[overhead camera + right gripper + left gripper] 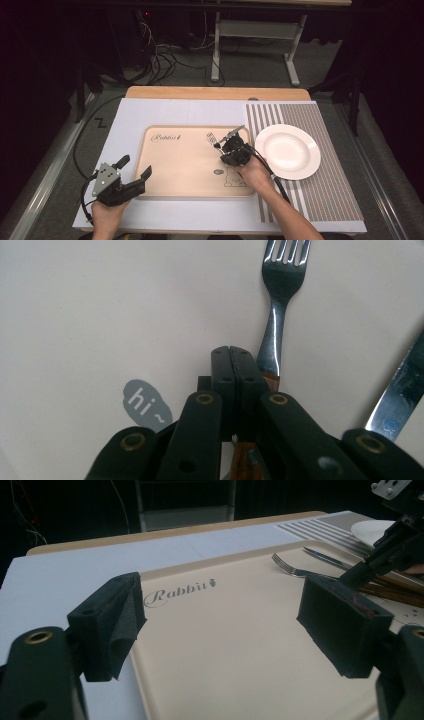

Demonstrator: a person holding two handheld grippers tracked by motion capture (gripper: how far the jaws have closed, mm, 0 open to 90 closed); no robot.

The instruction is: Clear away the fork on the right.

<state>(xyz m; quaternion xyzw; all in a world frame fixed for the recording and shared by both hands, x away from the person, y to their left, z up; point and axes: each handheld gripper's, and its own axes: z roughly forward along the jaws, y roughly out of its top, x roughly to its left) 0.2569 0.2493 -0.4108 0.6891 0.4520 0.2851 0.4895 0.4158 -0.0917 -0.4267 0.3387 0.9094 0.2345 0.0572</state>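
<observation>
Fork (pixel 278 315) on tray (pixel 170 170), near tray's right edge, tines pointing to far side; knife (pixel 400 390) just beside it. Right gripper (pixel 233 356) over fork handle, fingers fully closed; whether handle is pinched, cannot tell. Left gripper (pixel 220 625) at tray's near-left corner, fingers wide apart, holding nothing. Plate (pixel 290 151) right of tray.

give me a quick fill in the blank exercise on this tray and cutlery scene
1. The word printed on the beige tray is ____.
2. The white plate rests on a ____ mat.
3. The right gripper has its fingers shut beside the handle of a ____.
4. The left gripper hovers at the tray's edge with its fingers ____.

Missing words: Rabbit; striped; fork; open
</observation>
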